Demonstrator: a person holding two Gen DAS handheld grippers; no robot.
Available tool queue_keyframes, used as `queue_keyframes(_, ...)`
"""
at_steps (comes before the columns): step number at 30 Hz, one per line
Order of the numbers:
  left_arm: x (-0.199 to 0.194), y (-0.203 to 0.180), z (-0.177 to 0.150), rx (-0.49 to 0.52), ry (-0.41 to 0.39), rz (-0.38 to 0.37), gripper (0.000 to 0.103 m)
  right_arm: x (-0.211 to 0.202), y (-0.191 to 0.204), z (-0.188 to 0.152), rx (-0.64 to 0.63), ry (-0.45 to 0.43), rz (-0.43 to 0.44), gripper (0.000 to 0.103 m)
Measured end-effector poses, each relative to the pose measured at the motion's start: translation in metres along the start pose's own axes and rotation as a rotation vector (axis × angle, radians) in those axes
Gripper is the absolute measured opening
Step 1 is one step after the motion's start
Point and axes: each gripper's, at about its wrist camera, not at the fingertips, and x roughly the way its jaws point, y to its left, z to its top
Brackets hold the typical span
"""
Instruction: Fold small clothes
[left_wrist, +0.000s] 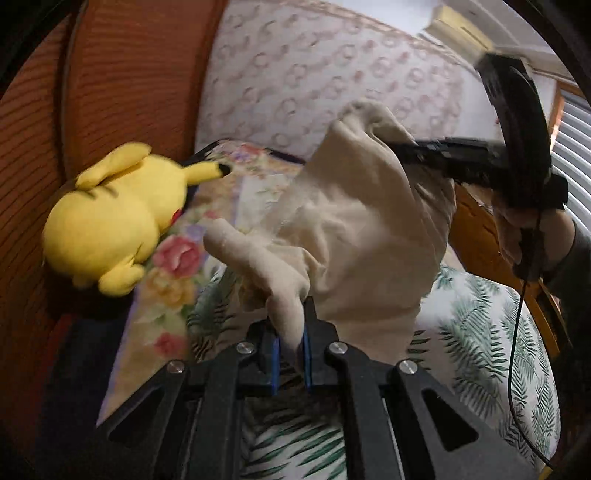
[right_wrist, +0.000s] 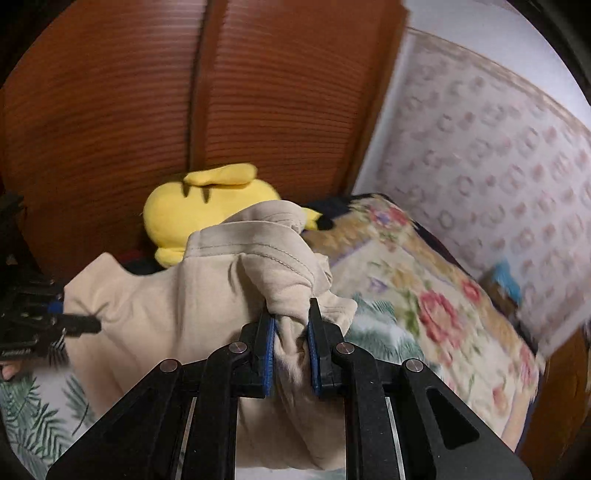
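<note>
Pinching beige garment (left_wrist: 362, 229): left tongs (left_wrist: 291, 350), right tongs (right_wrist: 291, 350), both closed.

Reddish-brown louvred wooden doors (right_wrist: 229, 92) standing behind the bed, pale ring-patterned wallpaper (left_wrist: 332, 74) covering the adjoining wall, an air conditioner (left_wrist: 458, 27) hanging up high, slatted blinds (left_wrist: 572, 147) glowing, floral quilt (right_wrist: 424, 288) lying over fern-print sheet (left_wrist: 491, 332).
</note>
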Motion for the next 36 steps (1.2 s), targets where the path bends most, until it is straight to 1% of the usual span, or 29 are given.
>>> queue_keyframes(2, 0.002, 0.009, -0.007, -0.030, 0.008, 0.025, 0.006, 0.020, 0.008, 0.008, -0.022, 0.015, 0.008, 0.012)
queue_keyframes(4, 0.000, 0.011, -0.015, -0.043, 0.017, 0.041, 0.006, 0.041, 0.015, 0.016, -0.028, 0.020, 0.020, 0.012)
queue_keyframes(8, -0.001, 0.012, -0.023, -0.067, 0.027, 0.042, 0.008, 0.063, 0.026, 0.025, -0.016, -0.005, 0.036, 0.014)
queue_keyframes(9, -0.001, 0.013, -0.024, -0.068, 0.030, 0.047, 0.009, 0.068, 0.028, 0.026, -0.011, -0.004, 0.017, 0.015)
queue_keyframes(10, 0.000, 0.014, -0.025, -0.066, 0.039, 0.049, 0.010, 0.072, 0.028, 0.026, 0.003, -0.002, -0.023, 0.021)
queue_keyframes(11, 0.000, 0.014, -0.026, -0.060, 0.046, 0.054, 0.012, 0.076, 0.026, 0.025, 0.023, 0.006, -0.074, 0.031)
queue_keyframes(12, -0.001, 0.012, -0.024, -0.051, 0.044, 0.062, 0.013, 0.077, 0.023, 0.024, 0.044, 0.014, -0.103, 0.036)
queue_keyframes(13, -0.003, 0.012, -0.023, -0.040, 0.040, 0.079, 0.015, 0.078, 0.018, 0.023, 0.074, 0.020, -0.114, 0.039)
queue_keyframes(15, -0.006, 0.012, -0.021, -0.021, 0.031, 0.085, 0.020, 0.079, 0.006, 0.015, 0.138, 0.042, -0.099, 0.039)
queue_keyframes(17, -0.011, 0.010, -0.019, -0.010, 0.018, 0.079, 0.032, 0.074, -0.003, 0.005, 0.191, 0.047, -0.092, 0.039)
queue_keyframes(18, -0.016, 0.008, -0.018, 0.007, 0.005, 0.086, 0.034, 0.070, -0.009, -0.002, 0.221, 0.048, -0.086, 0.039)
queue_keyframes(20, -0.023, 0.001, -0.016, 0.043, -0.013, 0.093, 0.043, 0.056, -0.013, -0.011, 0.259, 0.039, -0.076, 0.039)
queue_keyframes(22, -0.030, -0.007, -0.014, 0.081, -0.033, 0.102, 0.048, 0.037, -0.014, -0.022, 0.298, 0.023, -0.074, 0.039)
queue_keyframes(25, -0.043, -0.022, -0.012, 0.124, -0.067, 0.092, 0.065, 0.004, -0.009, -0.041, 0.339, 0.003, -0.079, 0.039)
queue_keyframes(28, -0.053, -0.037, -0.012, 0.152, -0.078, 0.077, 0.065, -0.033, -0.002, -0.063, 0.383, -0.024, -0.084, 0.039)
queue_keyframes(32, -0.067, -0.061, -0.016, 0.194, -0.095, 0.062, 0.066, -0.087, 0.013, -0.095, 0.429, -0.055, -0.113, 0.039)
queue_keyframes(36, -0.082, -0.087, -0.024, 0.223, -0.106, 0.043, 0.066, -0.130, 0.023, -0.127, 0.494, -0.078, -0.146, 0.048)
